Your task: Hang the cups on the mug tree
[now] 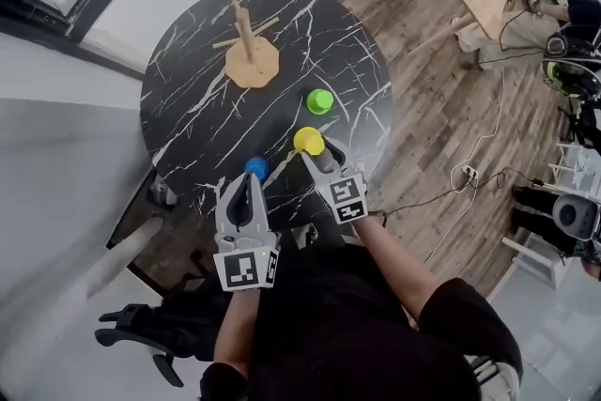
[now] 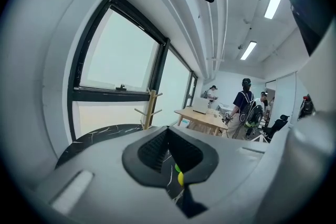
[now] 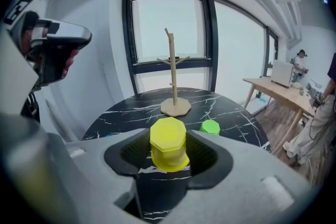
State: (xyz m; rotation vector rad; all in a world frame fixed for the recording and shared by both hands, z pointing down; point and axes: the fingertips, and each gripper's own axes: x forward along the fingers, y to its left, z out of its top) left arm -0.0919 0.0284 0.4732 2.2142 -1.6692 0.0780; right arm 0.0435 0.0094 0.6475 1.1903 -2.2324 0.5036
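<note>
Right gripper clamped on an upturned yellow cup, held over the round black table at its 5 o'clock, left gripper clenched and empty, just beside the blue cup at 6 o'clock, green cup sat at 3 o'clock, wooden mug tree stood near 12 o'clock.

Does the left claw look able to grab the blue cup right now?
Probably not just yet. The left gripper has its jaws shut. The blue cup stands just beside its tip with nothing between them, so once the jaws open it should be an easy reach.
</note>
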